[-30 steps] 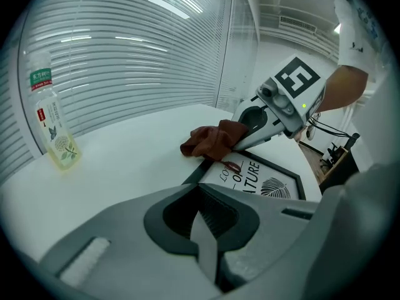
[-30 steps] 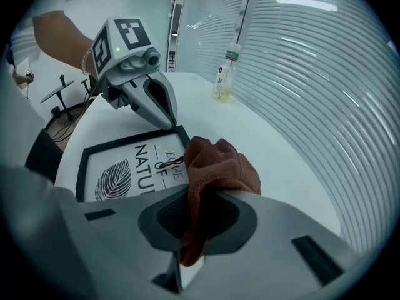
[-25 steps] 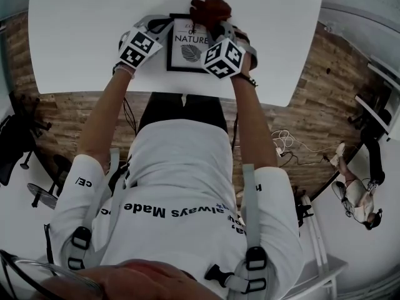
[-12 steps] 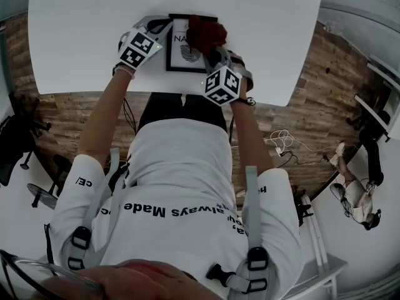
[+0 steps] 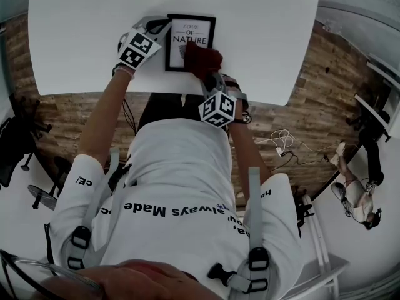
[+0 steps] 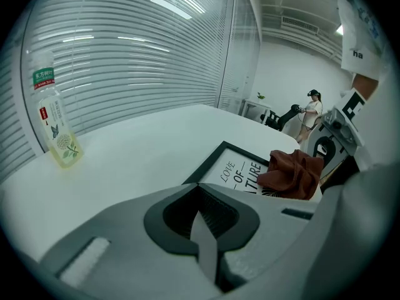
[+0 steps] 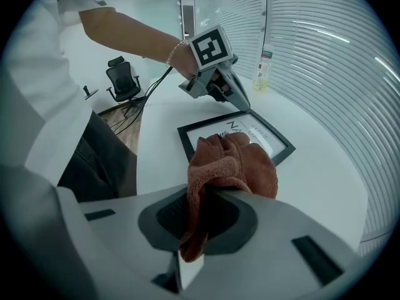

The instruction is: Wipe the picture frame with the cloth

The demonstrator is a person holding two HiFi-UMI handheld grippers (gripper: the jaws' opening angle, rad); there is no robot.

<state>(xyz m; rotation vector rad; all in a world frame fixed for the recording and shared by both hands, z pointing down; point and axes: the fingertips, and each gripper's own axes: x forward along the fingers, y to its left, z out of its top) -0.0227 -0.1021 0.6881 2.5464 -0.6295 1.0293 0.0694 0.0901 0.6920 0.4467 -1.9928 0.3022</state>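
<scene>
A black picture frame (image 5: 190, 39) with a white print lies flat on the white table (image 5: 81, 36). A rust-brown cloth (image 5: 201, 60) rests on the frame's near right part, and my right gripper (image 5: 210, 75) is shut on it. In the right gripper view the cloth (image 7: 234, 164) bunches out of the jaws over the frame (image 7: 275, 144). My left gripper (image 5: 160, 26) is shut, its tips at the frame's far left corner. The left gripper view shows the frame (image 6: 232, 167) and cloth (image 6: 292, 174) beyond the closed jaws.
A clear drink bottle (image 6: 55, 127) stands on the table near a glass wall with blinds. The table's near edge runs just below the frame, with wood floor behind it. An office chair (image 7: 122, 80) and another person (image 6: 310, 114) are far off.
My right gripper has dragged the cloth from the frame's far edge down over the print to its near edge. The left gripper has stayed put.
</scene>
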